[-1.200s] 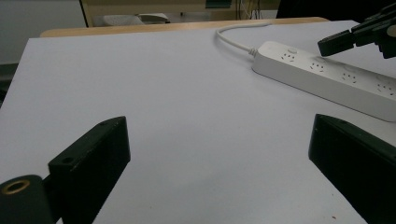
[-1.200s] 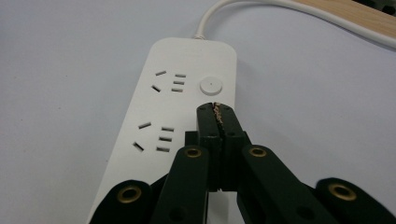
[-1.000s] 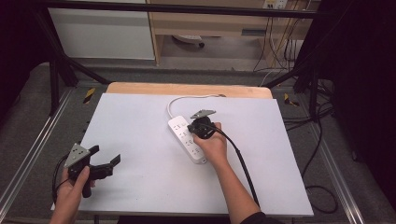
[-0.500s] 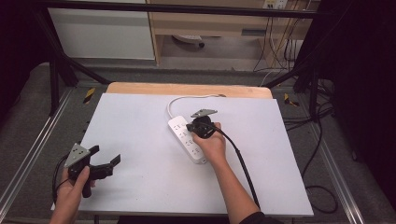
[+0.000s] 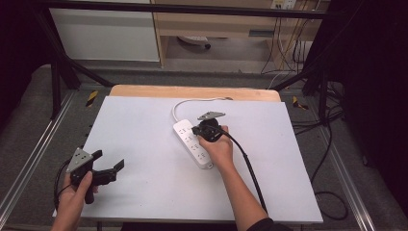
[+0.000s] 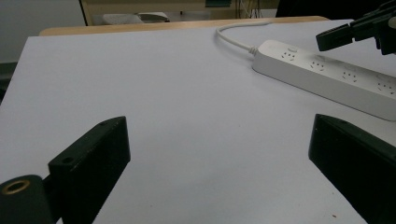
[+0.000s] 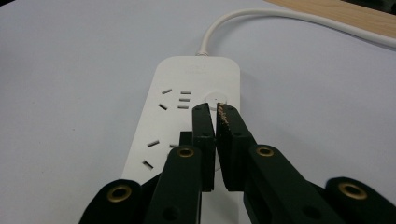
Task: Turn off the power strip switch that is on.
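A white power strip point(image 5: 189, 143) lies slantwise at the middle of the white table top point(image 5: 139, 120), its white cord point(image 5: 192, 101) curling off to the far edge. My right gripper point(image 5: 195, 130) points down at the strip's far end. In the right gripper view its jaws point(image 7: 210, 108) stand almost together, tips at the round button point(image 7: 216, 98) on the power strip point(image 7: 173, 116). They have just been opening a little, with nothing between them. My left gripper point(image 5: 109, 160) hovers open near the front left corner. In its own view, the left gripper point(image 6: 219, 126) faces the power strip point(image 6: 327, 77).
A bare wooden edge point(image 5: 192, 91) runs along the table's far side. Metal frame rails point(image 5: 29, 159) flank the table. Black cables point(image 5: 332, 144) lie on the floor at the right, and the right gripper's black cable point(image 5: 250, 168) trails over the sheet beside the forearm.
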Available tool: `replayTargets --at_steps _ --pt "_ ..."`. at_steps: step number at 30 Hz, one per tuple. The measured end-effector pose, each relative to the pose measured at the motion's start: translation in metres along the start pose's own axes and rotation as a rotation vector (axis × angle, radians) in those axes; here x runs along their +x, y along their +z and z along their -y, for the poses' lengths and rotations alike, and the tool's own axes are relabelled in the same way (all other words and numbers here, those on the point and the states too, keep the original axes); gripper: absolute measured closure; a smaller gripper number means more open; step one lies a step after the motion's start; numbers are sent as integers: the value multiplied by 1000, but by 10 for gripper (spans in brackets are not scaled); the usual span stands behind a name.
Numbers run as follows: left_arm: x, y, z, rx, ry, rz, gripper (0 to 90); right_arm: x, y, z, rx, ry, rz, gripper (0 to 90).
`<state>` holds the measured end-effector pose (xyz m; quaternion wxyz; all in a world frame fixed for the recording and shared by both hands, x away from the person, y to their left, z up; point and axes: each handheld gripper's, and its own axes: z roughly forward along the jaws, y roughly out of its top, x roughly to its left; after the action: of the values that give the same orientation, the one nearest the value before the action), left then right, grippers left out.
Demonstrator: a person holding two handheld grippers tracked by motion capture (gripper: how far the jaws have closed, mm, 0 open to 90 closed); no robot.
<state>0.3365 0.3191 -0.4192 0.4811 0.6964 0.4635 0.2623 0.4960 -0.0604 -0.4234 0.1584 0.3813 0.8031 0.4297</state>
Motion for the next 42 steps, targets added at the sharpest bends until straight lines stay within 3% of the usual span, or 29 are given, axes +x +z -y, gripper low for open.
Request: replayTargets --at_steps 13,42 --pt "1 -1 0 1 1 -2 52 -2 -5 -3 -22 35 -3 753" --pt "1 0 0 2 -4 -9 50 -14 -16 -7 -31 126 20 337"
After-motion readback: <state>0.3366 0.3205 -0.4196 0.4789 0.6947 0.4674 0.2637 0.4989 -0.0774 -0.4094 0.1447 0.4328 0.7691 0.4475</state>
